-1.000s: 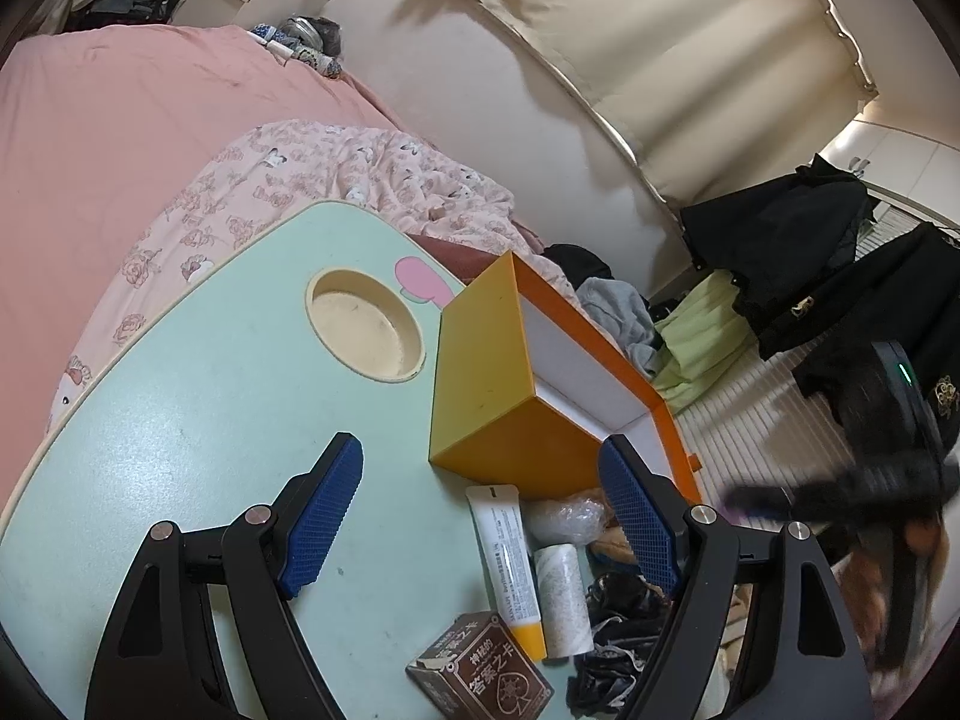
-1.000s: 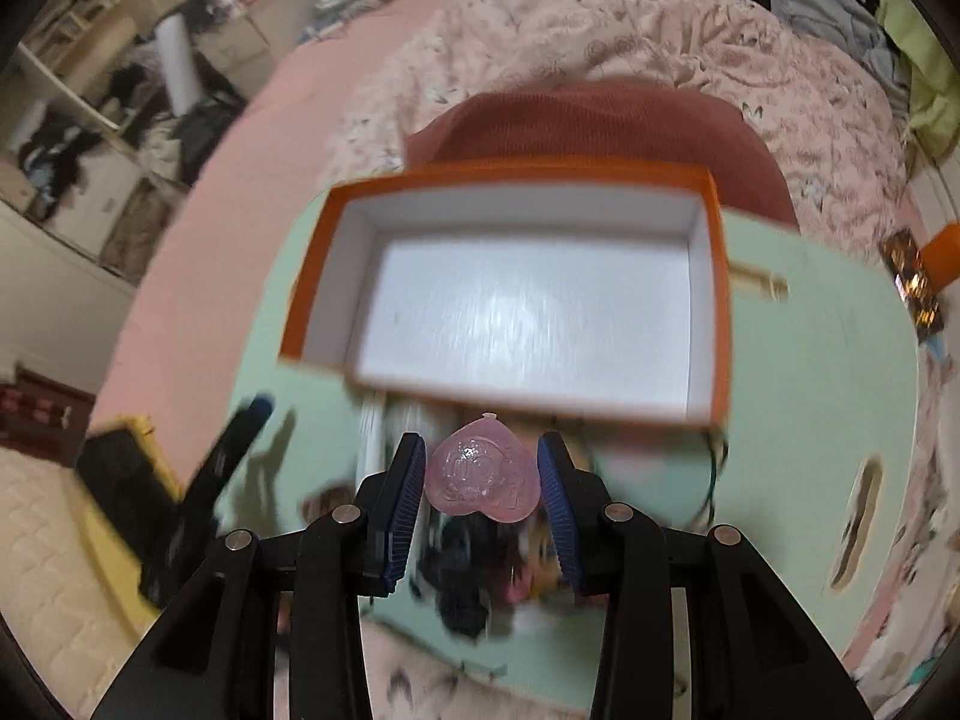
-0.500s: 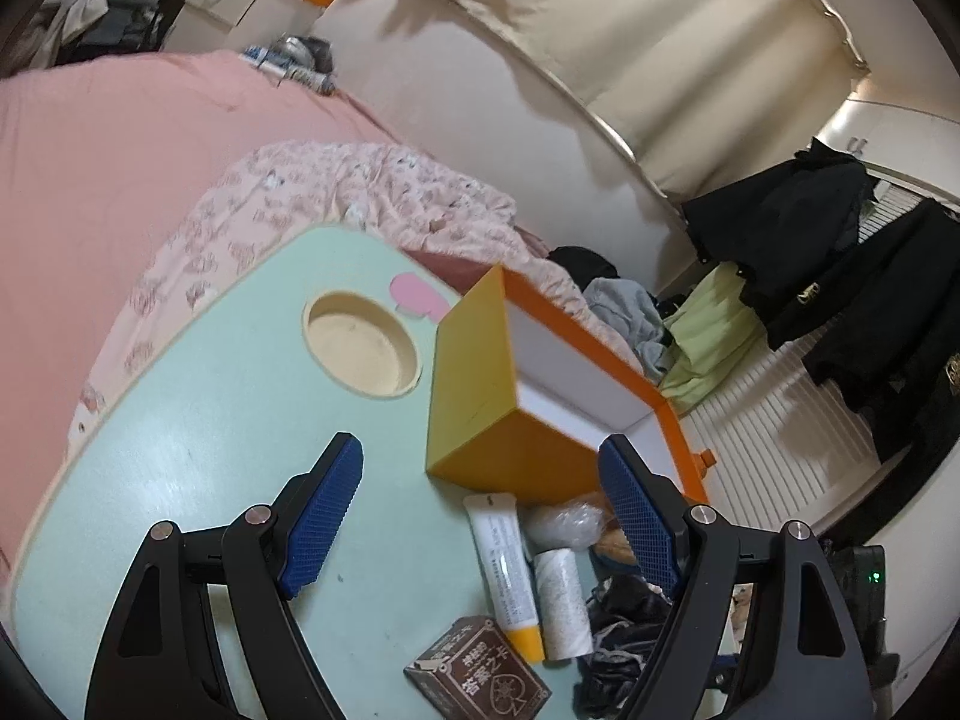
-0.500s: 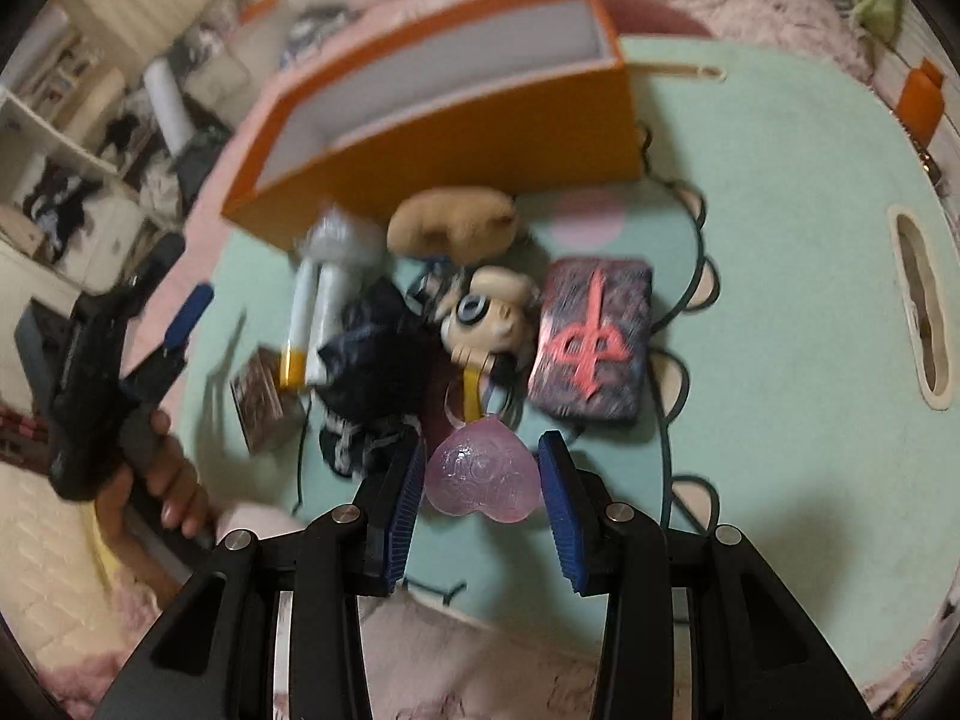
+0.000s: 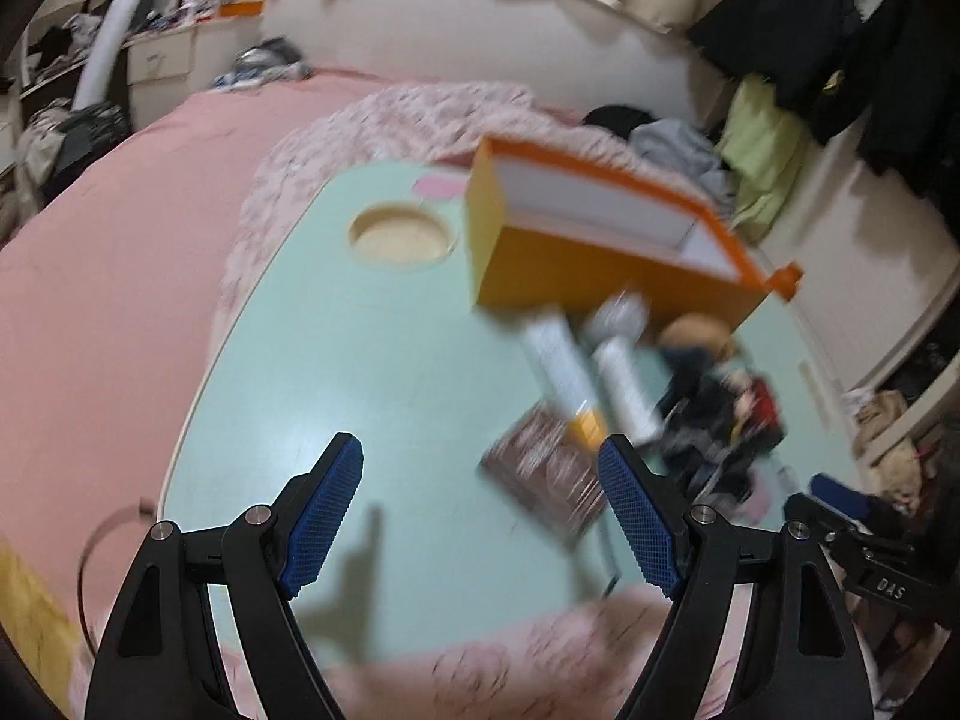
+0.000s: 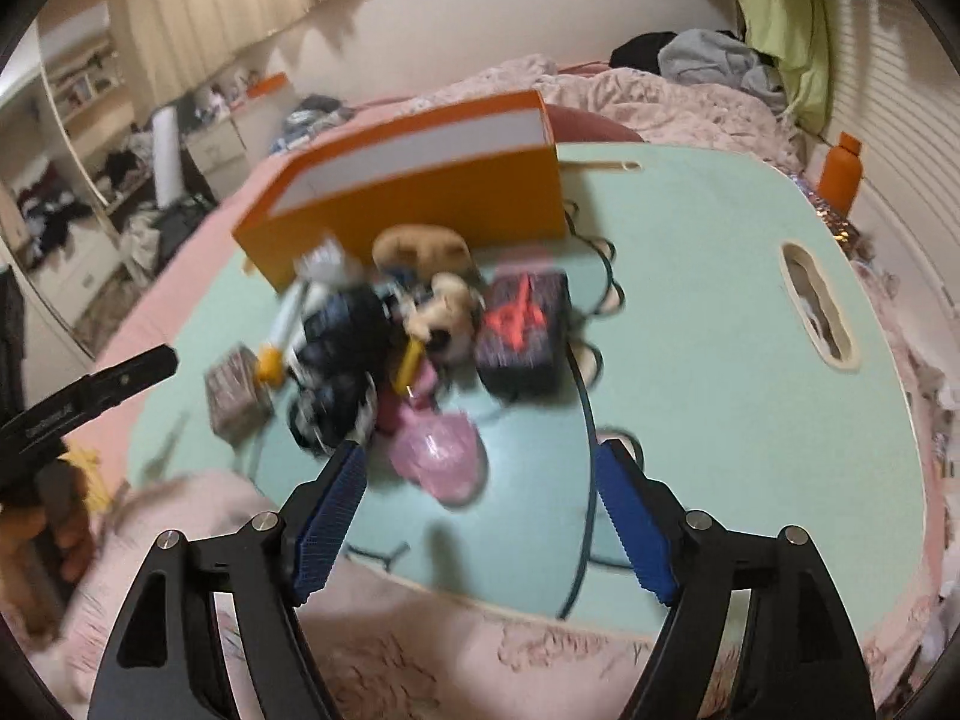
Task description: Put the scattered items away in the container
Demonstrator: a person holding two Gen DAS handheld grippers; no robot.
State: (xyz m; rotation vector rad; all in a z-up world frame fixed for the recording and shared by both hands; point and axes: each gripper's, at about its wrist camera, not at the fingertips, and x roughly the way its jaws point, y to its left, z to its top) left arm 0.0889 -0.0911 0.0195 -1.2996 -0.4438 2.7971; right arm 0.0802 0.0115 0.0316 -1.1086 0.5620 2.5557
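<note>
An orange box (image 6: 420, 204) with a white inside stands at the back of the mint-green table (image 6: 720, 360). In front of it is a pile: a tan plush (image 6: 420, 246), a toy with eyes (image 6: 444, 312), a dark case with a red mark (image 6: 522, 324), black cloth (image 6: 342, 348), a white tube (image 6: 282, 330) and a brown packet (image 6: 234, 390). My right gripper (image 6: 477, 474) has its jaws opening; a pink heart (image 6: 438, 456) lies blurred just ahead of them, untouched by the pads. My left gripper (image 5: 480, 450) stands open and holds nothing; the brown packet (image 5: 546, 474) lies beyond it, the orange box (image 5: 600, 264) farther back.
The table has a round recess (image 5: 399, 237) at the back left and a slot handle (image 6: 819, 312) at the right. A dark cable (image 6: 585, 420) runs across the table towards its front edge. An orange bottle (image 6: 840, 171) stands off the table's right side. Pink bedding (image 5: 120, 240) surrounds the table.
My right gripper came away from above the box, dropped to the table's near edge and opened, letting go of the pink heart. My left gripper rolled and drew back from the box.
</note>
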